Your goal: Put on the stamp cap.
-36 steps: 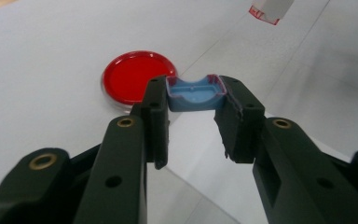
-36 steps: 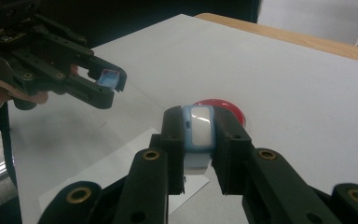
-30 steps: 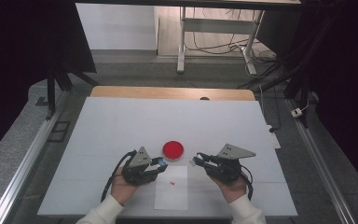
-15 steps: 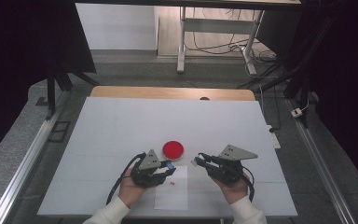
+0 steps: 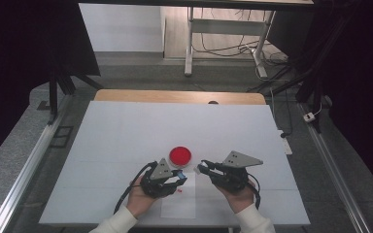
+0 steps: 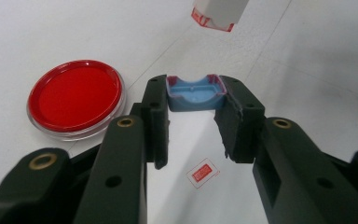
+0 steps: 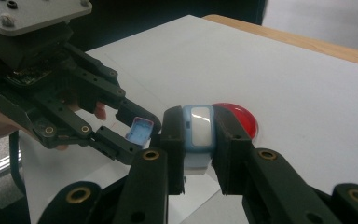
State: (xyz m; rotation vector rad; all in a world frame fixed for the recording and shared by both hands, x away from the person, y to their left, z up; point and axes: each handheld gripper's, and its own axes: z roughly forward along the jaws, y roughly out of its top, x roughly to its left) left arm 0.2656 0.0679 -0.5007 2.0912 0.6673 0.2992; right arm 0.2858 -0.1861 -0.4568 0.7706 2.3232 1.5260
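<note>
The stamp (image 7: pixel 198 135), a blue-and-white block, stands upright, long axis vertical, clamped in the right gripper (image 7: pixel 196 140) above the white paper sheet (image 5: pixel 179 206). The left gripper (image 6: pixel 195 100) pinches the stamp's blue cap (image 6: pixel 195 92), hollow side up, beside the red ink pad (image 6: pixel 76 97).

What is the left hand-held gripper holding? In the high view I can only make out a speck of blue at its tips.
Observer: A small blue cap with its hollow side showing. The left hand-held gripper has its jaws clamped on it.
Operator: And the right one?
Observer: The right hand-held gripper is shut on a blue-and-white stamp, which is close to the cap but not touching it.
Operator: What is that red speck on the paper?
Observer: A small red rectangular print on the white sheet, just under the left jaws. The round red pad lies off the sheet.
</note>
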